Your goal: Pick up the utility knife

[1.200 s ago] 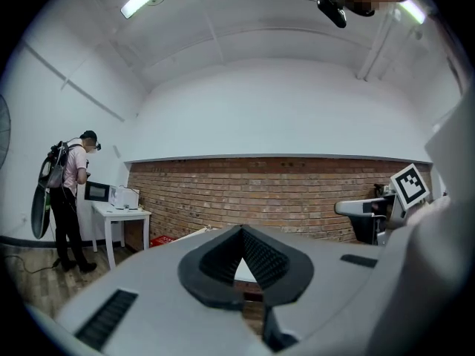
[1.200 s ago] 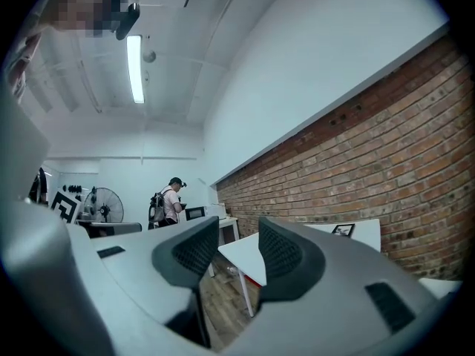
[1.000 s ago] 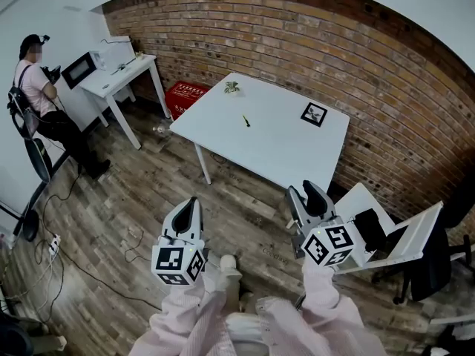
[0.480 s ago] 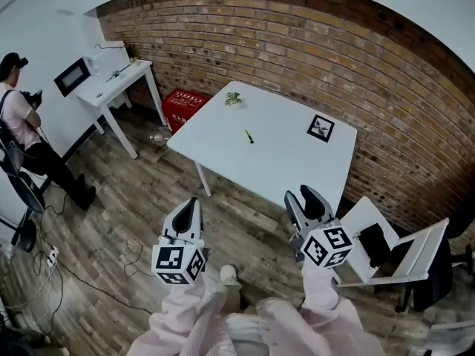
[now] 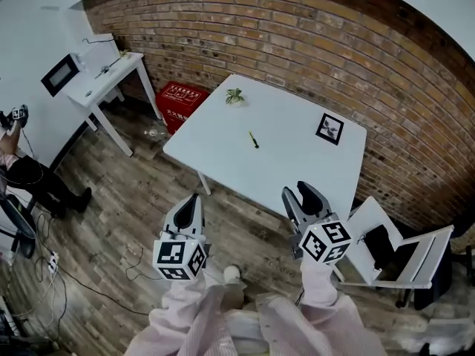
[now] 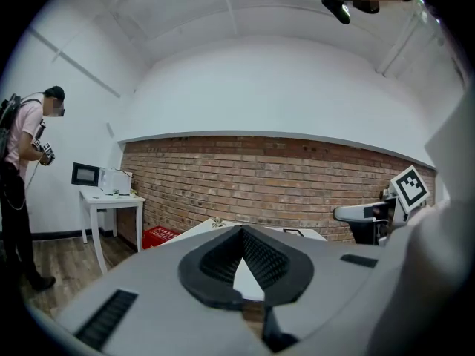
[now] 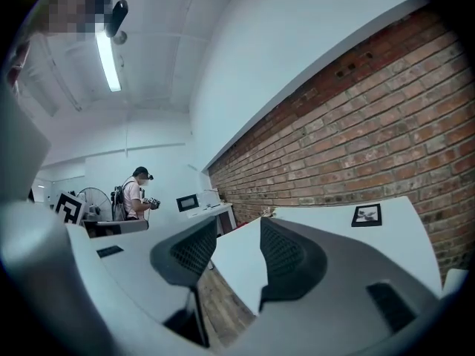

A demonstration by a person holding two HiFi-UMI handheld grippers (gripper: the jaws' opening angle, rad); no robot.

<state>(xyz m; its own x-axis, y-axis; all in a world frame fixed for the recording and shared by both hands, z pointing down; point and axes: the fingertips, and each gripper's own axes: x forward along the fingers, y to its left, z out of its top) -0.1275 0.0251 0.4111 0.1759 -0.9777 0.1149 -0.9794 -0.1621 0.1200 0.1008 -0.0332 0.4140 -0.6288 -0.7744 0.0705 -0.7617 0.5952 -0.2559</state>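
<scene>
The utility knife (image 5: 254, 139) lies flat near the middle of the white table (image 5: 286, 170), a little toward its left edge and well clear of every edge and corner; both grippers are held over the wooden floor, short of the near edge, so the whole approach is yet to come. The left gripper (image 5: 191, 201) has its fingers drawn together at the tips with nothing between them; the right gripper (image 5: 297, 190) has its fingers apart, a clear gap showing tabletop through it, and it too is empty. The likeliest failure, I judge, is at the grasp itself; the knife is thin and low on a smooth top, so pads coming down off-centre or too high would probably skid it away rather than close on it. A steep descent could also drive the fingertips onto the tabletop. If the left gripper is chosen, it must be opened first, or it will merely push the knife. Whether the blade is out cannot be told at this range; a grip on the blade end would be poor. On the way in, the white chair (image 5: 386, 237) just beside the near right corner could catch the right arm; a loose cable (image 5: 132, 256) on the floor lies near the feet.
</scene>
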